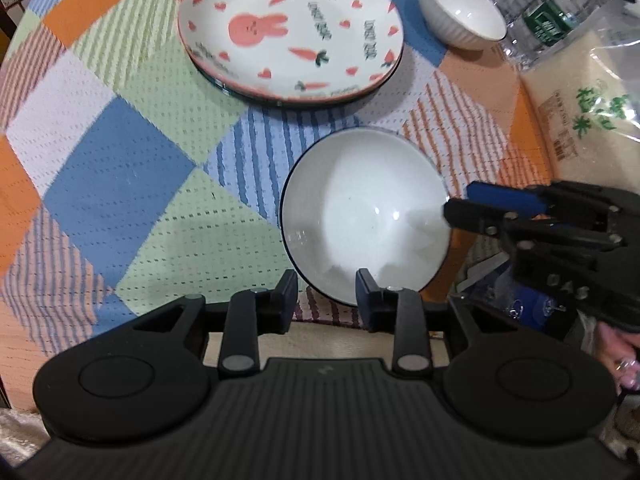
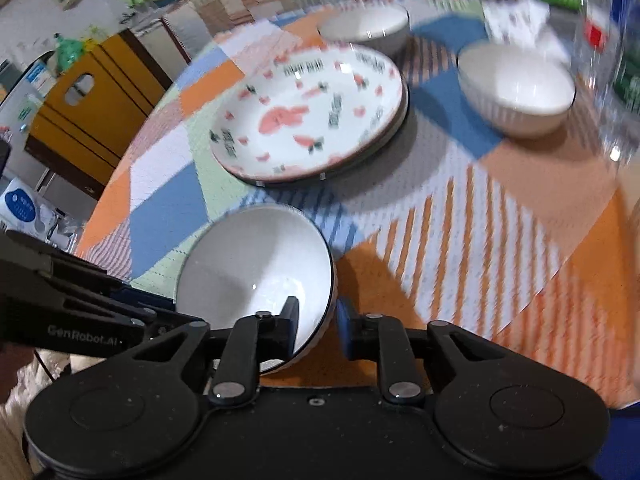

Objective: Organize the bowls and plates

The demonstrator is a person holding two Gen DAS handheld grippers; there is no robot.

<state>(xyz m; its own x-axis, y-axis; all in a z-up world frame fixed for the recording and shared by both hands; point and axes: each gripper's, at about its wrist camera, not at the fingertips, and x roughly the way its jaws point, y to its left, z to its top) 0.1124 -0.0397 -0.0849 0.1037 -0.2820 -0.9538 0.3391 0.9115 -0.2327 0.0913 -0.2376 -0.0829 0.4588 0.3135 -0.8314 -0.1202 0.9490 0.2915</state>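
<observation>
The near bowl point(image 1: 366, 216) lies tilted at the table's near edge, its mouth turned toward the left gripper point(image 1: 327, 300). The right gripper point(image 2: 317, 326) straddles the rim at the bowl's 3 o'clock side: one finger inside the wall, one outside. A small gap shows at the outer finger, so whether the jaws are clamped cannot be told. The left jaws stand apart, at the bowl's 6 o'clock; one finger overlaps the rim, and contact cannot be told.

The stacked plates point(image 1: 290, 32) lie at 12 o'clock from the bowl, well apart. A second bowl point(image 1: 462, 10) stands at 1 o'clock; a third bowl point(image 2: 366, 26) shows behind the plates.

Judgement: the right gripper is nearer and placed to lift. Bare cloth point(image 1: 120, 184) gives room at 9 o'clock; bottles point(image 1: 548, 12) and a bag point(image 1: 580, 104) crowd 2 o'clock
</observation>
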